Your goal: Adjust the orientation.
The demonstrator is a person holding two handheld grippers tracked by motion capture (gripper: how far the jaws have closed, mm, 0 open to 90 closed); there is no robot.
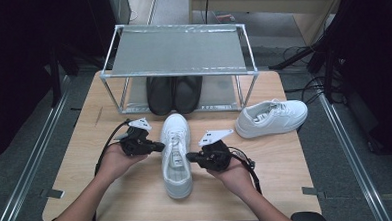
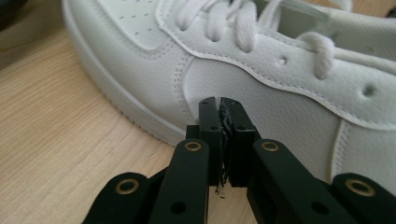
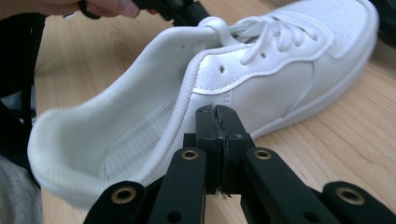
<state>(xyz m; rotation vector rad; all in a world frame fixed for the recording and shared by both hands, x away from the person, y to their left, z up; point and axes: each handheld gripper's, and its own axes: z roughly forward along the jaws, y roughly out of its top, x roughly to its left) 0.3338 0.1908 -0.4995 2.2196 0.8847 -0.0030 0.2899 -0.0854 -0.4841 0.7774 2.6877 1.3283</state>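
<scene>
Sneaker (image 2: 280, 88) toe cut off, heel unseen.

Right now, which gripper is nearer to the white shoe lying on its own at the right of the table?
Right. The right gripper sits between the two white shoes, well short of that shoe; the left gripper is beyond the middle shoe, farther away.

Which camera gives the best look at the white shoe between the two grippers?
The high view: the whole shoe shows from above, toe toward the rack. The left gripper view shows just part of its laced side; the right gripper view shows its heel opening and side, slightly blurred.
</scene>
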